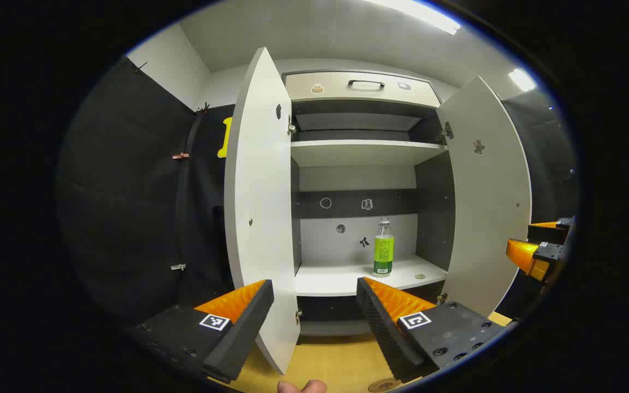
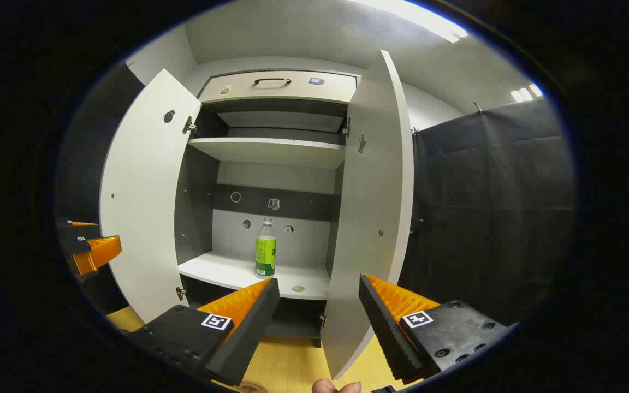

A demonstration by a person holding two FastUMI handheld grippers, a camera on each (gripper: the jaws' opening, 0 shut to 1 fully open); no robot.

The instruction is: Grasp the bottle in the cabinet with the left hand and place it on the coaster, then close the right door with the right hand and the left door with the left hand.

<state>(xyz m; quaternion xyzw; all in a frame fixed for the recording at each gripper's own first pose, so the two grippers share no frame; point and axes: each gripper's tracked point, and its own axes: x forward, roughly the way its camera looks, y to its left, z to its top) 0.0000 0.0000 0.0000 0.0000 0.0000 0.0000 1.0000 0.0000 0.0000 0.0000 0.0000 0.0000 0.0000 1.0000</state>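
1. my left gripper [image 1: 314,297] is released, fingers spread and holding nothing; my right gripper [image 2: 319,297] likewise.
2. the coaster [image 1: 384,385] lies on the wooden surface just below my left gripper's right finger, bare.
3. beyond the fingertips, the left door [image 1: 260,207] and right door [image 2: 372,218] stand open.
4. the bottle [image 1: 383,247] stands upright on the cabinet shelf [image 1: 342,278], ahead of the right finger. no step is done yet; i judge the grasp comes first.
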